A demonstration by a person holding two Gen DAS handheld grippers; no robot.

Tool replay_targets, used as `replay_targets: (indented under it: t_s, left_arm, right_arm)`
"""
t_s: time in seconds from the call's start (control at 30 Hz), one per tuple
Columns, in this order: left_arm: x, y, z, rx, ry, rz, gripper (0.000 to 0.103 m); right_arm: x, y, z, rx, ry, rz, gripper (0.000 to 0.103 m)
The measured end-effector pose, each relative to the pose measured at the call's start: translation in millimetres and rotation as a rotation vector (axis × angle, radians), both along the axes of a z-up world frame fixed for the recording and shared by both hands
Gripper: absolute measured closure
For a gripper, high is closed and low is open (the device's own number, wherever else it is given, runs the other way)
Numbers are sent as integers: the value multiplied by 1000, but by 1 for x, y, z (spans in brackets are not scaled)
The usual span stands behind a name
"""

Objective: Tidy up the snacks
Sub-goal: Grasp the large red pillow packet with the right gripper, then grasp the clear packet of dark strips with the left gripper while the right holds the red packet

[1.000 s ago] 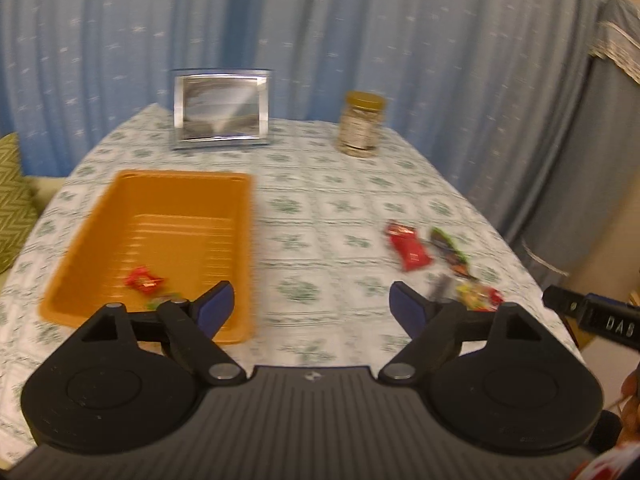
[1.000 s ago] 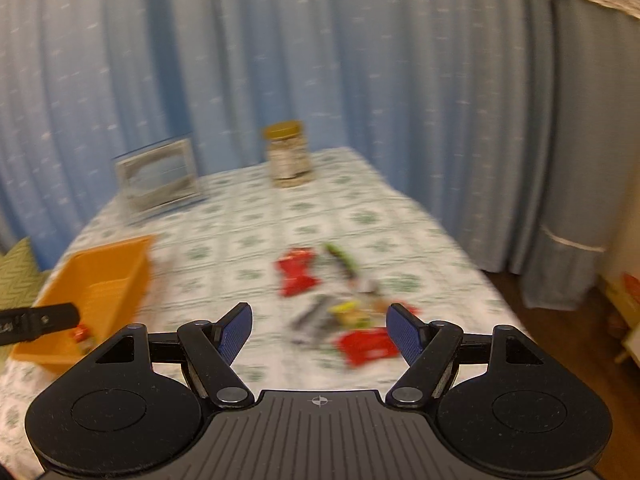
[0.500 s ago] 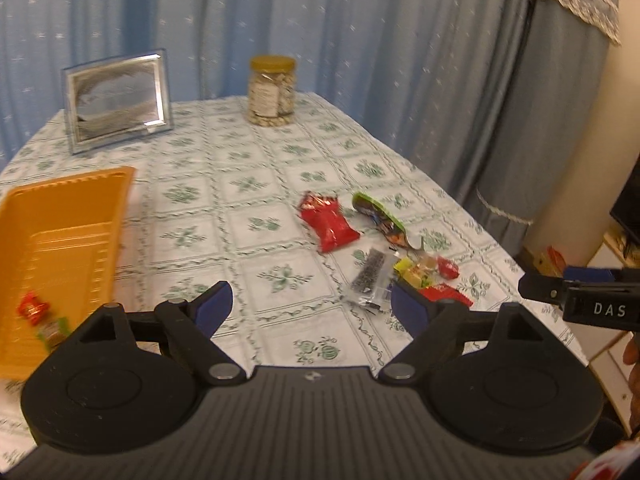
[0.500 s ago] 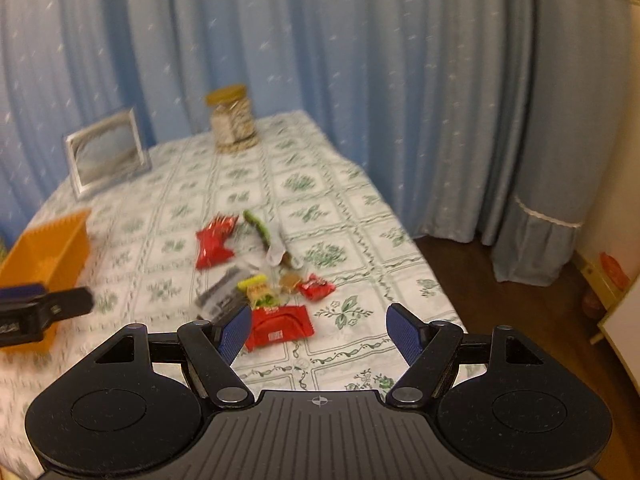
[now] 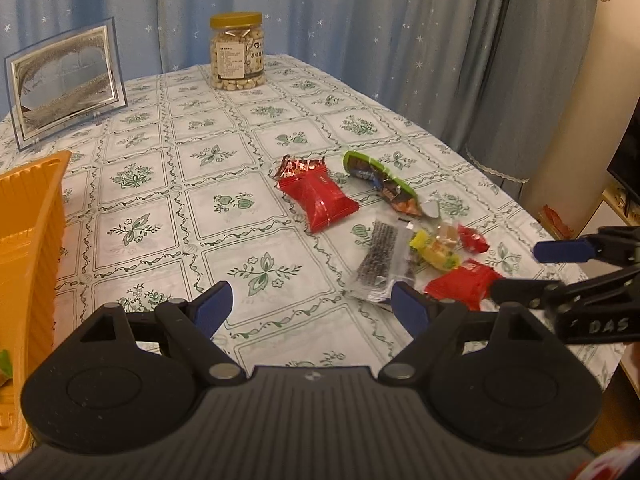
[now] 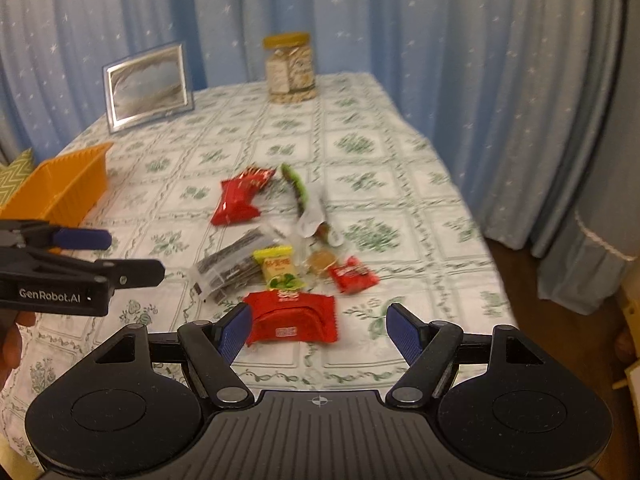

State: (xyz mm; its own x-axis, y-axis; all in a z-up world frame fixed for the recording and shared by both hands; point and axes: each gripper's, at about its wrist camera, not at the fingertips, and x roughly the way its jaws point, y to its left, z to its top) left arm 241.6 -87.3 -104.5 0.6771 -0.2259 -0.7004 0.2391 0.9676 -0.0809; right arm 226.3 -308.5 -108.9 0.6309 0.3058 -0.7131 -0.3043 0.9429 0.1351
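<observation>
A pile of snacks lies on the tablecloth: a red packet (image 5: pixel 318 194) (image 6: pixel 238 200), a green wrapper (image 5: pixel 380 182) (image 6: pixel 298 190), a clear packet with dark contents (image 5: pixel 380 266) (image 6: pixel 230 266), a yellow candy (image 5: pixel 434 254) (image 6: pixel 278 268), a small red candy (image 5: pixel 474 239) (image 6: pixel 352 274) and a flat red packet (image 5: pixel 460 286) (image 6: pixel 294 316). My left gripper (image 5: pixel 310 308) (image 6: pixel 120 256) hangs open and empty left of the pile. Open too, my right gripper (image 6: pixel 318 330) (image 5: pixel 528 272) hovers above the flat red packet. The orange tray (image 5: pixel 32 216) (image 6: pixel 60 188) sits at far left.
A jar of nuts (image 5: pixel 238 56) (image 6: pixel 290 68) and a framed picture (image 5: pixel 66 80) (image 6: pixel 148 86) stand at the table's far end. Blue curtains hang behind. The table's right edge (image 6: pixel 472 216) drops to a wooden floor close to the pile.
Both grippers came down toward the table and closer to the snack pile. The left view swung right, away from the tray. Both stayed open.
</observation>
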Motion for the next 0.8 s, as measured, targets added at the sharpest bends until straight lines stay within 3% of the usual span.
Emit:
replay_targets:
  t_s: [0.37, 0.47, 0.53, 0.6, 0.8]
  left_arm:
    - [11, 5, -12, -20, 12, -24, 18]
    - [14, 1, -15, -20, 12, -37, 18]
    - [16, -1, -17, -22, 10, -45, 18]
    - [18, -5, -19, -24, 6, -53, 18]
    - [26, -21, -21, -38, -3, -114, 19]
  right_arm:
    - [13, 20, -30, -12, -20, 7, 30]
    - [13, 21, -29, -38, -41, -1, 46]
    - [12, 19, -29, -33, -42, 2, 49]
    - [10, 18, -27, -38, -56, 12, 60]
    - [5, 8, -23, -30, -46, -32, 62]
